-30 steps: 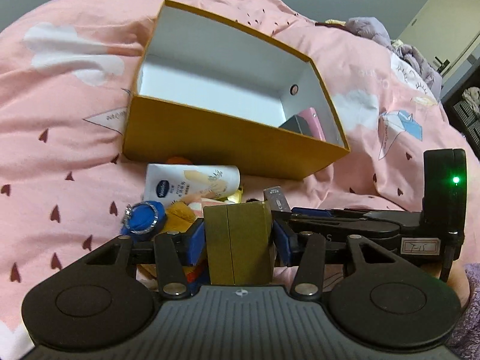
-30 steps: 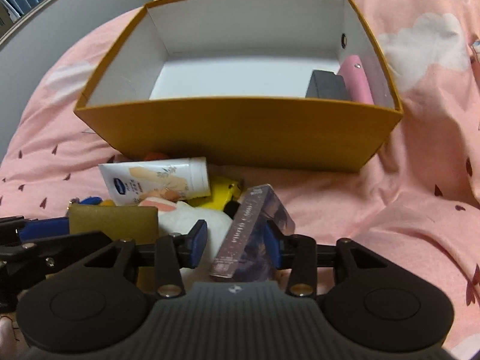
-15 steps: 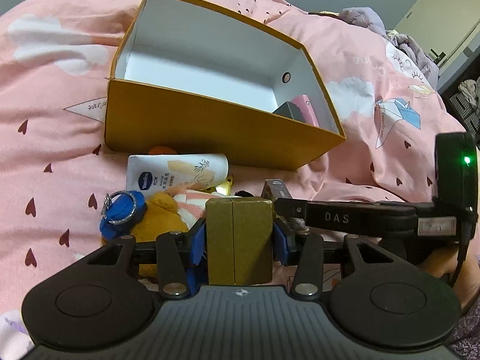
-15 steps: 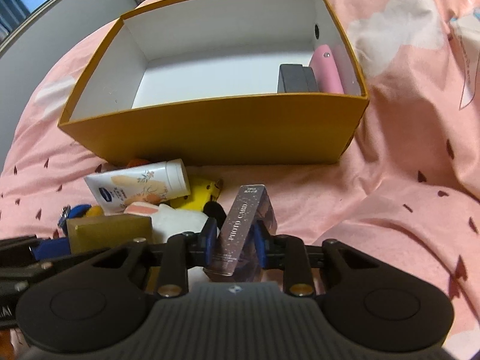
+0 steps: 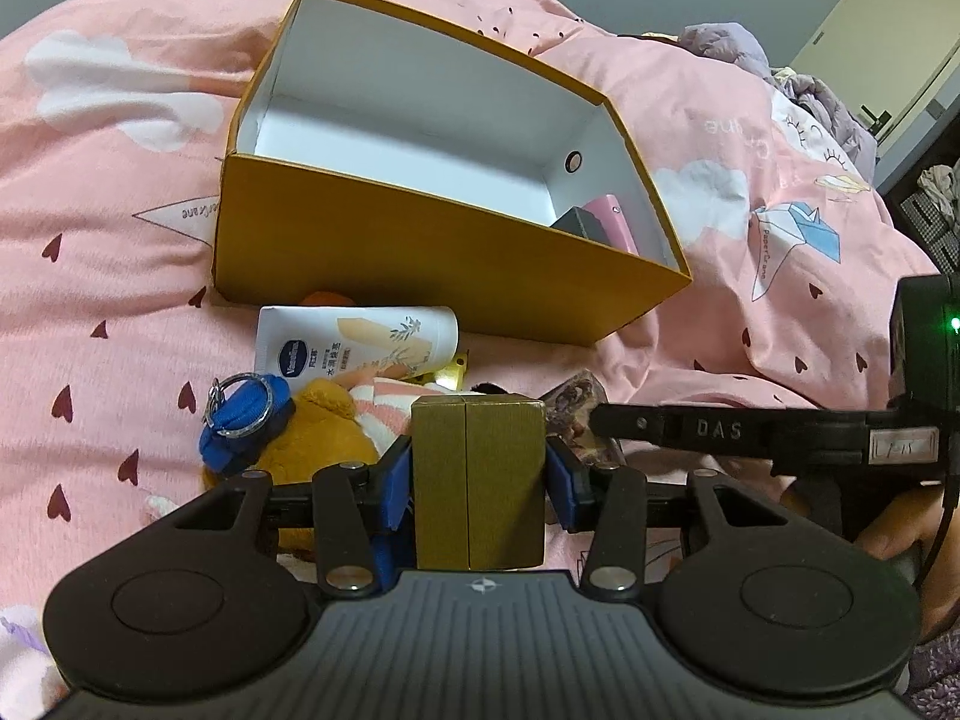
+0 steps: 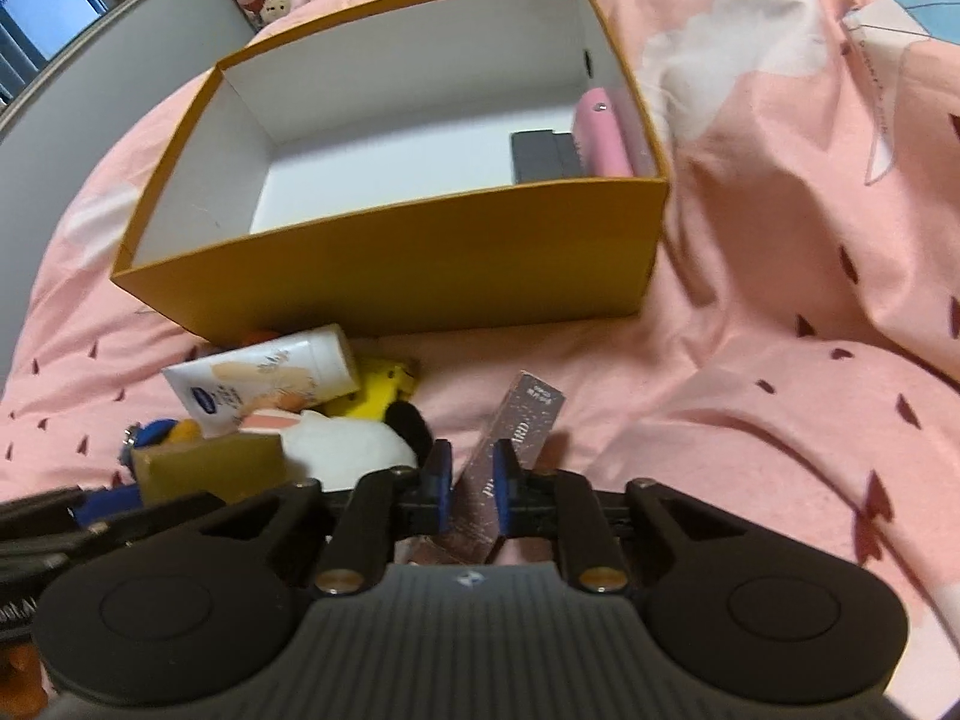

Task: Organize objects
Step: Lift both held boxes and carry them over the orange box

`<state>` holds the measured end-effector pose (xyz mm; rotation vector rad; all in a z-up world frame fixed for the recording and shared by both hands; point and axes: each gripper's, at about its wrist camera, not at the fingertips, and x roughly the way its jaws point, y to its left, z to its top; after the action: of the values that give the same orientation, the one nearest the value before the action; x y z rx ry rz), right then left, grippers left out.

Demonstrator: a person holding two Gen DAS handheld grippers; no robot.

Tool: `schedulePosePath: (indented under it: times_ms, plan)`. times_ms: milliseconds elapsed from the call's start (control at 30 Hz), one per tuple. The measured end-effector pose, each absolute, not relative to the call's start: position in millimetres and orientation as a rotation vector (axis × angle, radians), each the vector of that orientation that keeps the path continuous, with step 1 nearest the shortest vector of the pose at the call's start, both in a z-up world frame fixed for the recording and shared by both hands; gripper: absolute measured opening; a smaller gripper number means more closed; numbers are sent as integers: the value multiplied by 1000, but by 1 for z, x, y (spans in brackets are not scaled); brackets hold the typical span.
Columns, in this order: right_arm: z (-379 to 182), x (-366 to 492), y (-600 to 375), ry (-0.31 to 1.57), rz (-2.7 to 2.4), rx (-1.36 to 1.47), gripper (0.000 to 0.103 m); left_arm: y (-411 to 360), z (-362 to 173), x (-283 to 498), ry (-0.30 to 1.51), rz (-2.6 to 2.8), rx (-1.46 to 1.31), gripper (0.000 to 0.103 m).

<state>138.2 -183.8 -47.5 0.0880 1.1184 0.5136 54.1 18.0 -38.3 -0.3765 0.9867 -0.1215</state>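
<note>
An open orange box (image 5: 420, 264) with a white inside lies on the pink bedspread; it also shows in the right wrist view (image 6: 432, 276). A dark grey block (image 6: 540, 156) and a pink case (image 6: 603, 132) stand in its right corner. My left gripper (image 5: 478, 474) is shut on a gold box (image 5: 477, 480), held in front of the orange box. My right gripper (image 6: 471, 480) is shut on a purple card box (image 6: 510, 462), held upright to the right of the gold box (image 6: 204, 468).
In front of the orange box lie a white lotion tube (image 5: 354, 342), a blue keyring pouch (image 5: 246, 420), a brown plush (image 5: 312, 420), a white plush (image 6: 348, 444) and a yellow toy (image 6: 378, 390). Pink bedspread (image 6: 780, 360) stretches to the right.
My right gripper has closed tight on the purple card box and lifted it, swinging left of the orange box. My left gripper holds the gold box and has risen a little.
</note>
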Motion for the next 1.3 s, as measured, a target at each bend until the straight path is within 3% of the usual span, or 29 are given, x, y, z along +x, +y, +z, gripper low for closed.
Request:
schedulePosePath:
  times_ms: [433,567,667,1067,1300]
  plan:
    - [-67,172,-191,1206,368,169,26,22,-39,55,992,-120,-396,52]
    - [-73,166,-195,1249,397,182,41,24,-40,55,992,-118,-408,52]
    - [-73,159,-189,1238,407,125,43,23,-40,58,994,-117,-404,53]
    - [-48,145,-198,1136,476,180,25,27,-33,66,976,-101,-426,52]
    - [9,131,-194,963,564,99,24,23,2,72,886,-150,-422,52]
